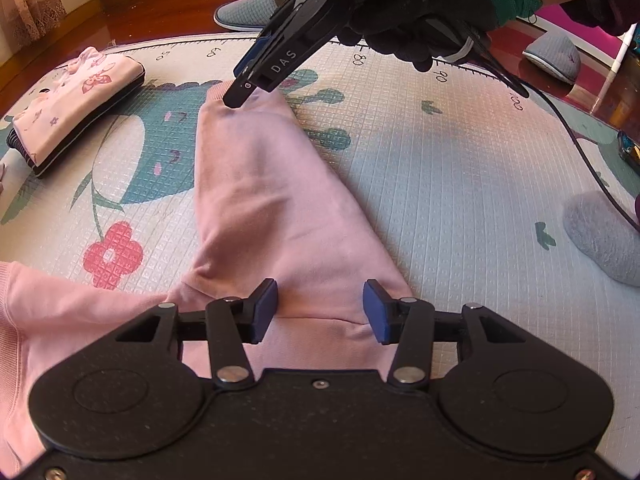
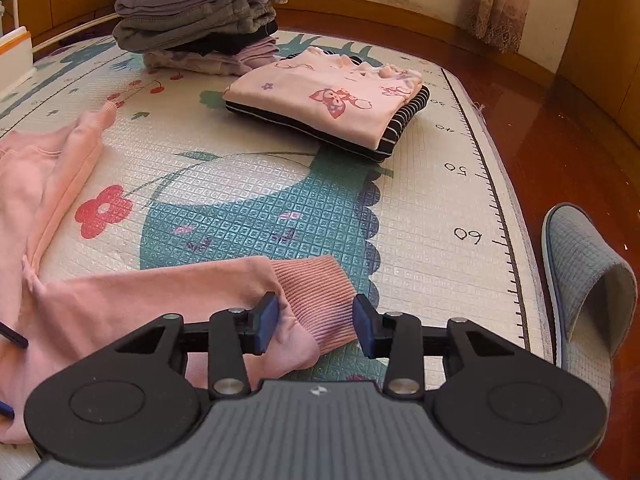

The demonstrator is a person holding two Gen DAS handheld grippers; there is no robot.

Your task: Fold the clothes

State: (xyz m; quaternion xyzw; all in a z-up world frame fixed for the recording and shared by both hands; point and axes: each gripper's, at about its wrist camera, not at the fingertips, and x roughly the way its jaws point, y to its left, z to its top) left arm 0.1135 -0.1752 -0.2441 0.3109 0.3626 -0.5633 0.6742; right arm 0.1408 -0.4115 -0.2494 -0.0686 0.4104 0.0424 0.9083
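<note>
A pink sweatshirt lies on the patterned play mat, one sleeve stretched away from me. My left gripper is open, its blue pads on either side of the sleeve near the shoulder. My right gripper comes down from above at the sleeve's far end. In the right wrist view it is open, its pads straddling the ribbed cuff without closing on it. The sweatshirt body lies at the left.
A folded pink printed garment on a striped one lies on the mat, with a stack of grey and lilac folded clothes behind. Grey slippers sit on the wooden floor past the mat's ruler edge. A socked foot rests at right.
</note>
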